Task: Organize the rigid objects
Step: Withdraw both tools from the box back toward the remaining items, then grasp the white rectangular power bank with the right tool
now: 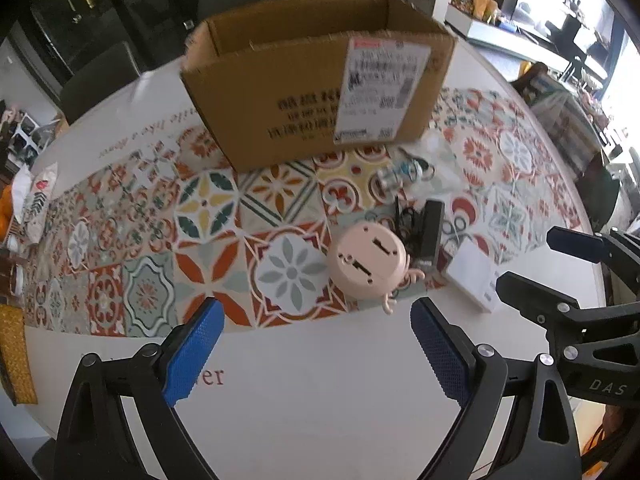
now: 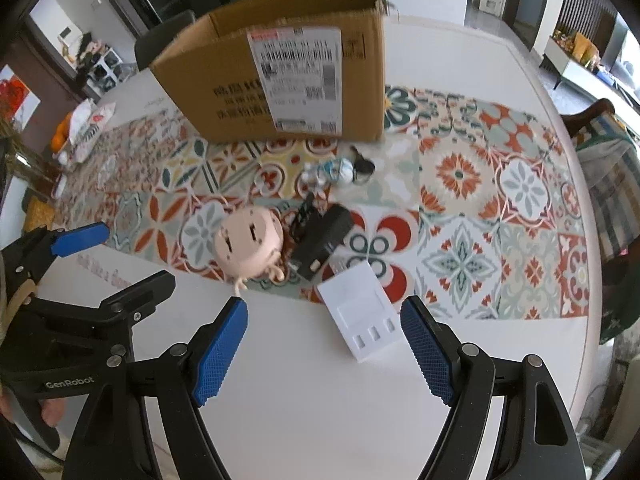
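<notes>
An open cardboard box (image 1: 320, 80) (image 2: 280, 76) stands at the back of the patterned mat. In front of it lie a pink round toy (image 1: 368, 266) (image 2: 250, 244) with small legs, a black adapter (image 1: 430, 232) (image 2: 322, 242), a black clip (image 2: 304, 214), a small white-and-blue figure (image 1: 400, 172) (image 2: 334, 170) and a white flat box (image 1: 474, 276) (image 2: 362, 312). My left gripper (image 1: 316, 344) is open, just short of the pink toy. My right gripper (image 2: 324, 340) is open, with the white box's near end between its fingertips.
The round white table (image 1: 320, 400) has bare room at its near edge. Bags and oranges (image 2: 80, 128) sit at the far left. Dark chairs (image 1: 100, 76) stand behind the table, and a chair with a checked cloth (image 2: 608, 168) is at the right.
</notes>
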Available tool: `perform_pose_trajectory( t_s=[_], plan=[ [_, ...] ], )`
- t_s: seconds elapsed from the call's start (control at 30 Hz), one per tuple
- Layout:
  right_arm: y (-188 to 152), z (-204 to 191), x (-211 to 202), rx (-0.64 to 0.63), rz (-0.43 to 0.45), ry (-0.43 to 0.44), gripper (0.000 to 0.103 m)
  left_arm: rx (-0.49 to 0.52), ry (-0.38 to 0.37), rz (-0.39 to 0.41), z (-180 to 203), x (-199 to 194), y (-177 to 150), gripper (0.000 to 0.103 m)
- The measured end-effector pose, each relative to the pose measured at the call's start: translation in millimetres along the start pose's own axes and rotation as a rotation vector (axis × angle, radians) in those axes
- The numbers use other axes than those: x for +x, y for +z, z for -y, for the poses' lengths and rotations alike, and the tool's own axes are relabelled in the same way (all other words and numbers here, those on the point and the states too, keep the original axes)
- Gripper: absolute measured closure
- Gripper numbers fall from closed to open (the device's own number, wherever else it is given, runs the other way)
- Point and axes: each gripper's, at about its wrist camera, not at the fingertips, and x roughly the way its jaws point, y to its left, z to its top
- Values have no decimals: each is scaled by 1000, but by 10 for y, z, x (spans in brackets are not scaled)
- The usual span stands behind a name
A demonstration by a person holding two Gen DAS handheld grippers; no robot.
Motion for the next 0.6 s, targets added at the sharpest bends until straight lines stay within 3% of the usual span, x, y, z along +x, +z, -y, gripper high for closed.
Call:
perform_pose_trajectory(
  t_s=[0.6],
  plan=[
    [-68, 210, 700, 5, -161, -17, 27, 21, -19, -184, 162, 697, -136, 8]
  ],
)
